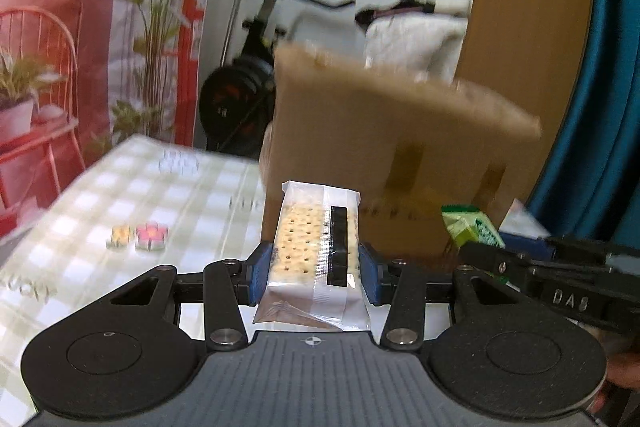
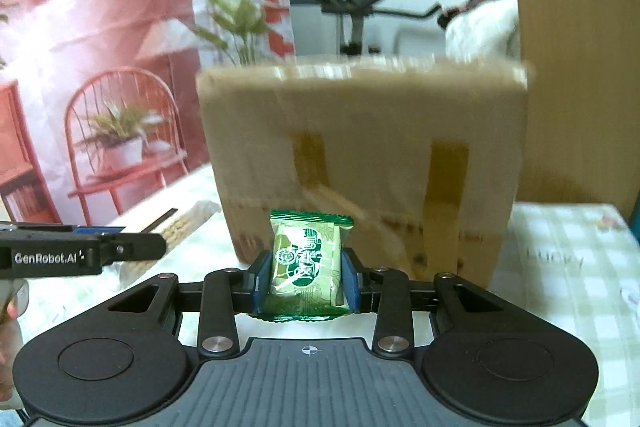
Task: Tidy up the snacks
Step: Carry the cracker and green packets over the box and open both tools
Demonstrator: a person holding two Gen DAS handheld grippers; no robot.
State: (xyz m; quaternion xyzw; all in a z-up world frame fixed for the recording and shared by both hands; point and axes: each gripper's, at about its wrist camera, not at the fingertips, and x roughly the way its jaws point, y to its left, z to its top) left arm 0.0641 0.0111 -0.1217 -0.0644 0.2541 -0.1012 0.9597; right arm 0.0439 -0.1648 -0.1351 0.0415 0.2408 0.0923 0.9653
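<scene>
Your left gripper (image 1: 314, 269) clamps the cracker pack (image 1: 316, 255), your right gripper (image 2: 305, 279) the green snack (image 2: 306, 263); the cardboard box (image 2: 360, 163) wall rises ahead of both, so lift short and a pack may catch its rim.

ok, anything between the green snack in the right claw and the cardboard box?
Nothing: in the right wrist view the green snack packet, clamped in the right claw, faces the cardboard box with no object between them.

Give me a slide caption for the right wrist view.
Right claw grips a green snack packet before a cardboard box.
</scene>
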